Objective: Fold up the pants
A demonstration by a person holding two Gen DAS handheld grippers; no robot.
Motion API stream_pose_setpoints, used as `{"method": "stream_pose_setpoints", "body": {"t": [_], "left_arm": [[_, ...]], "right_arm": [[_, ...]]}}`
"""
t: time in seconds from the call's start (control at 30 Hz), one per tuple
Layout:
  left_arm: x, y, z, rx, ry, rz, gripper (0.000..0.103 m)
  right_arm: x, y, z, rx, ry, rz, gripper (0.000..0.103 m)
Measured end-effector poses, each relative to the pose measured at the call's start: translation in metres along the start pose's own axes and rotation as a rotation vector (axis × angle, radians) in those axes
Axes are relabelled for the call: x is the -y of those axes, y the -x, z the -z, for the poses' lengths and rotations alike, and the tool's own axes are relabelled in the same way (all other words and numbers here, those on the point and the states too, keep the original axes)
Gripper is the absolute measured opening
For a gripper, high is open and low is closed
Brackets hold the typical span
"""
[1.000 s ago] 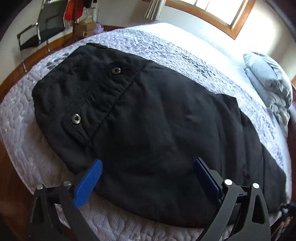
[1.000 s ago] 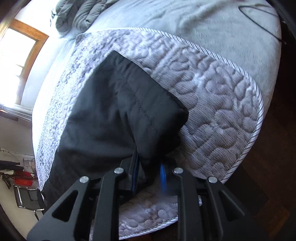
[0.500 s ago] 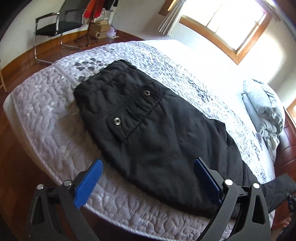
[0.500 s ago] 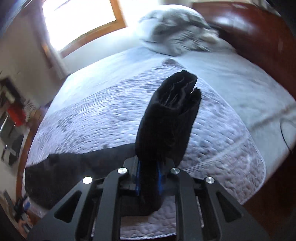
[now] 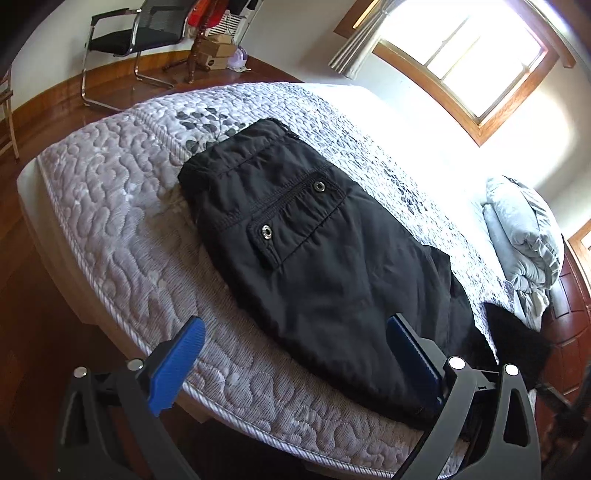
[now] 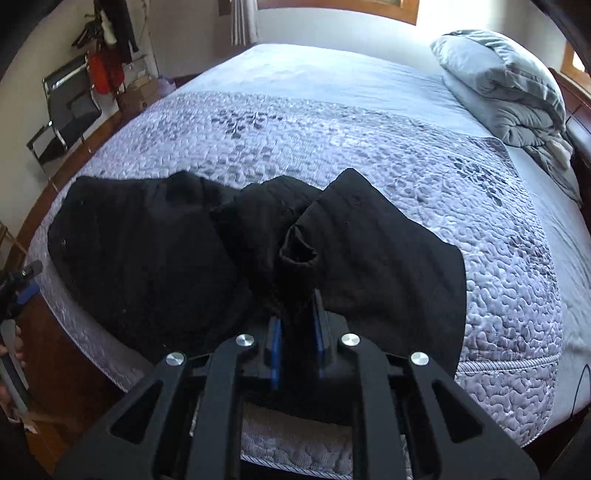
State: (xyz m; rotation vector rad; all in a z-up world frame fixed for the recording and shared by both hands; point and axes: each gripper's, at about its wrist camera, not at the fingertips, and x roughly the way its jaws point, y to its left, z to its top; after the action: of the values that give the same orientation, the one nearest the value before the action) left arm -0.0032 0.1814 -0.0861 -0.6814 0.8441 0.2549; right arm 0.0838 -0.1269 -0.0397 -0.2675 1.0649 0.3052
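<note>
Black pants [image 5: 314,266] lie on the quilted bed [image 5: 122,236], waistband and snap-button pocket toward the far left. My left gripper [image 5: 295,354] is open and empty, held above the bed's near edge in front of the pants. My right gripper [image 6: 295,332] is shut on the bunched leg ends of the pants [image 6: 295,251], lifted above the bed with the cloth draping down on both sides. The waist part lies flat to the left in the right wrist view [image 6: 140,251].
A folded grey duvet [image 6: 506,85] sits at the head of the bed, also in the left wrist view [image 5: 524,236]. A black chair [image 5: 136,33], boxes and a coat rack stand on the wooden floor beyond the bed's foot. A window [image 5: 469,62] is on the far wall.
My right gripper has lifted the leg ends off the bed and carried them over toward the waist. My left gripper has pulled back and up from the pants, staying open.
</note>
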Motion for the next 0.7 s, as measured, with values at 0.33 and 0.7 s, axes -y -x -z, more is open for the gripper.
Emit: {"method": "stream_pose_setpoints", "body": {"t": [0.33,0.7], "left_arm": [[-0.006,-0.003,0.002,-0.008,0.020,0.005,0.099],[0.000,-0.010,0.002,-0.023,0.013,0.007,0.099]], "right_arm": [[-0.047,-0.025,0.027,-0.055,0.180,0.055,0.013],[-0.088,-0.050,0.062,-0.099,0.426,0.128,0.016]]}}
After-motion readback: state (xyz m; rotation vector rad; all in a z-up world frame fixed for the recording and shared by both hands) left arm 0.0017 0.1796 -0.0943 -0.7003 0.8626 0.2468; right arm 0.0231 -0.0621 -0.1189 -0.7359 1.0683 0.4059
